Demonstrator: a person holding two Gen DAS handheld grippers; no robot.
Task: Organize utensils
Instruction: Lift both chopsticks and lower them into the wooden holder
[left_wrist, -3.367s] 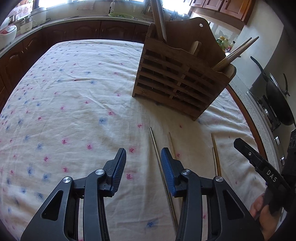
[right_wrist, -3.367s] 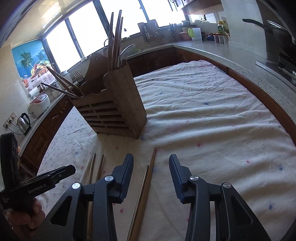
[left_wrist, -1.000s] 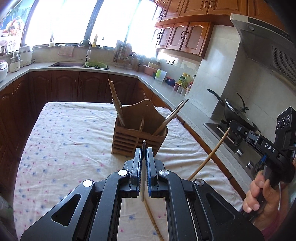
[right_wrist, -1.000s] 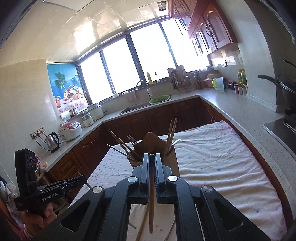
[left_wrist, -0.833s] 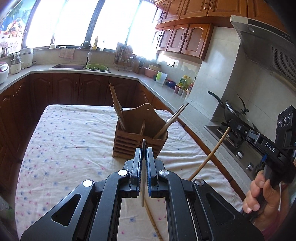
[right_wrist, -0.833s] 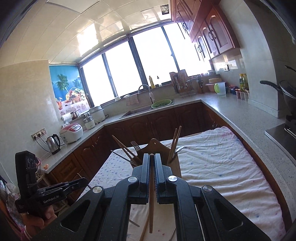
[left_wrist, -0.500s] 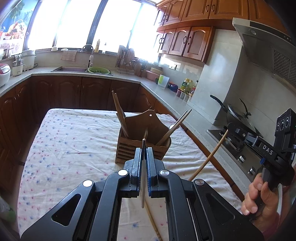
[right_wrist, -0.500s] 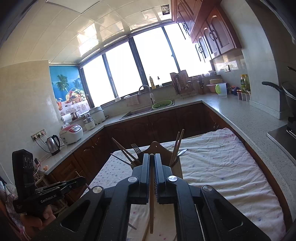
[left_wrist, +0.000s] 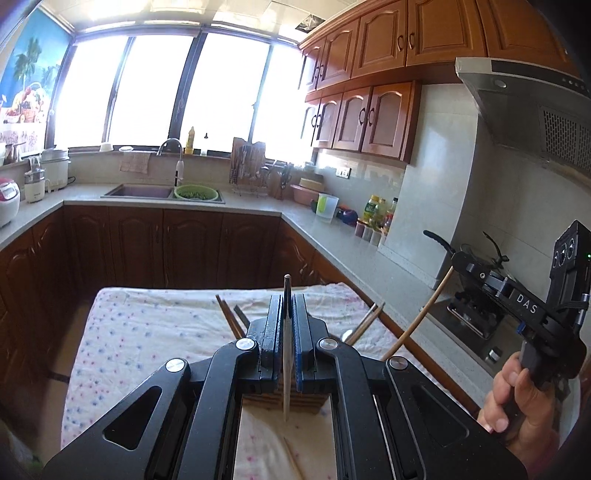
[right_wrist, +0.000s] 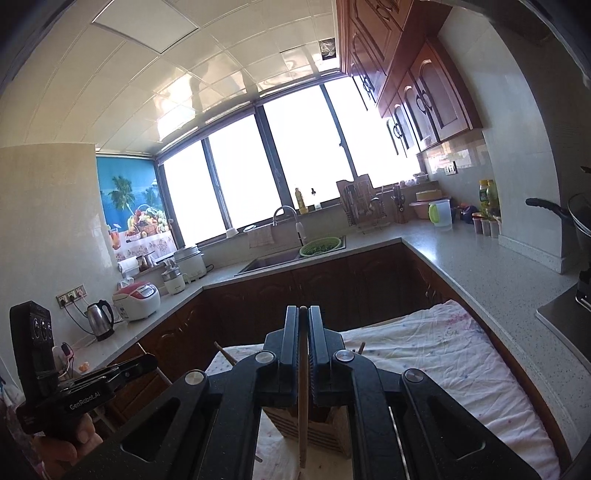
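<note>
My left gripper (left_wrist: 287, 306) is shut on a thin pale chopstick (left_wrist: 286, 384) that stands upright between the jaws. My right gripper (right_wrist: 303, 317) is shut on a wooden chopstick (right_wrist: 303, 406), also upright; in the left wrist view that gripper (left_wrist: 458, 260) holds its chopstick (left_wrist: 417, 317) slanting down. The wooden utensil holder (left_wrist: 280, 400) stands on the table just below and beyond both grippers, mostly hidden by them; it also shows in the right wrist view (right_wrist: 332, 428). Chopsticks (left_wrist: 229, 317) stick out of it.
A flowered tablecloth (left_wrist: 147, 332) covers the table. One more chopstick (left_wrist: 293, 458) lies on it near me. Counters with a sink (left_wrist: 140, 190), a stove and pan (left_wrist: 476, 299) surround the table. A person's hand (left_wrist: 524, 402) holds the right gripper.
Both grippers, each shut on a chopstick, have come closer to and higher over the holder, which now sits low behind the jaws. 3.4 s ago both were open over chopsticks on the cloth.
</note>
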